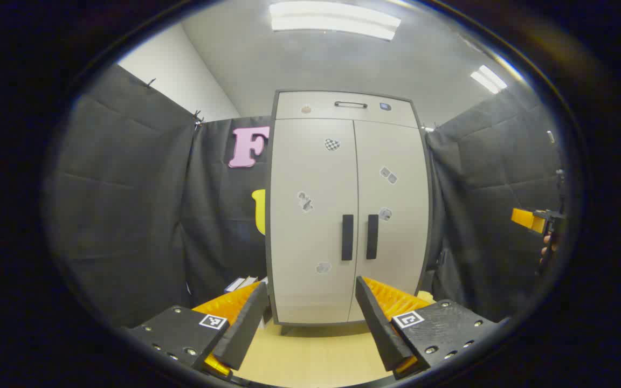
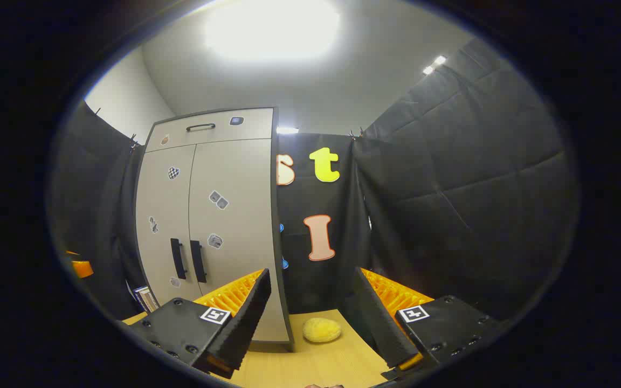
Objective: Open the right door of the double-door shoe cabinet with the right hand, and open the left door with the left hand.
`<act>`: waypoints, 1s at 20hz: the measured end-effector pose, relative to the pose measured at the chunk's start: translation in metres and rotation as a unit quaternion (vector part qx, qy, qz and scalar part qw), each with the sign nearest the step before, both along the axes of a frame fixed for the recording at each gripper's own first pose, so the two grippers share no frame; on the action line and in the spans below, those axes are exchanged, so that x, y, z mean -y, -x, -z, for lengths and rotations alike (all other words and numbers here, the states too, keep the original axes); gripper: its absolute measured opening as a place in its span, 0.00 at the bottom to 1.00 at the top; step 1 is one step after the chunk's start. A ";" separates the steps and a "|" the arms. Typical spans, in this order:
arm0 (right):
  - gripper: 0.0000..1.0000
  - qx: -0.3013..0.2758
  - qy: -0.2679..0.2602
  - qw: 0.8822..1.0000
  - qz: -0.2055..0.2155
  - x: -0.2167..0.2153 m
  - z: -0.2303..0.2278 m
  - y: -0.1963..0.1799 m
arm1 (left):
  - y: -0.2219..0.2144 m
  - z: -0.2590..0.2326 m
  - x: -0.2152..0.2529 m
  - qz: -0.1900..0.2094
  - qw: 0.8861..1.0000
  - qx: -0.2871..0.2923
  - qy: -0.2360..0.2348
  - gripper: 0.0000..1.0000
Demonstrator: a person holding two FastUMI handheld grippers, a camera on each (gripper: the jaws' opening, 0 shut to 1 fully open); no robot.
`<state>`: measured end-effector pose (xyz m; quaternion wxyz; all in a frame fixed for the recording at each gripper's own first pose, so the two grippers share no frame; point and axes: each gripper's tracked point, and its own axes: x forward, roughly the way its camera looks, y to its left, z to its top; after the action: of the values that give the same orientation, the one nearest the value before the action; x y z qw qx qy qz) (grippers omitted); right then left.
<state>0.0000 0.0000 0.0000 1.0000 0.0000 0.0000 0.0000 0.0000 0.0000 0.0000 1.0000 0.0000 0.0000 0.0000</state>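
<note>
Shoe cabinet [image 1: 348, 210]: stands at 12 o'clock in the left gripper view, both doors closed; nothing opened yet, both pulls remain.
Right door handle [image 1: 372, 236], left door handle [image 1: 347, 237]: untouched.
Left gripper [image 1: 310, 318], right gripper [image 2: 310, 318]: fingers released, empty, well apart from the cabinet.
Surface [image 2: 316, 361]: pale wood, yellow sponge [image 2: 322, 330] at 6 o'clock.
Room: black-draped booth, ceiling lights [image 1: 335, 19].

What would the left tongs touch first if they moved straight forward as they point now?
Probably the tall grey double-door shoe cabinet, near the seam below its two black vertical handles. The open left tongs face it squarely; the depth is unclear.
</note>
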 end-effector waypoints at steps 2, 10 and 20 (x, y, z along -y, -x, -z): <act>0.97 -0.003 -0.002 1.000 -0.003 -0.017 0.005 -0.001 | -0.006 -0.009 -0.013 0.002 1.000 0.007 -0.004 0.95; 0.98 -0.030 -0.043 0.998 -0.021 -0.085 0.024 -0.004 | -0.030 -0.006 -0.048 0.025 1.000 0.011 -0.005 0.95; 0.97 -0.059 -0.050 0.996 -0.031 -0.155 0.054 -0.024 | -0.060 0.052 -0.074 0.064 0.997 -0.032 0.016 0.95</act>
<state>0.0244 0.1554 -0.0535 0.9965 0.0501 0.0594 0.0309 0.0605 0.0736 -0.0522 0.9973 -0.0162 0.0321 -0.0638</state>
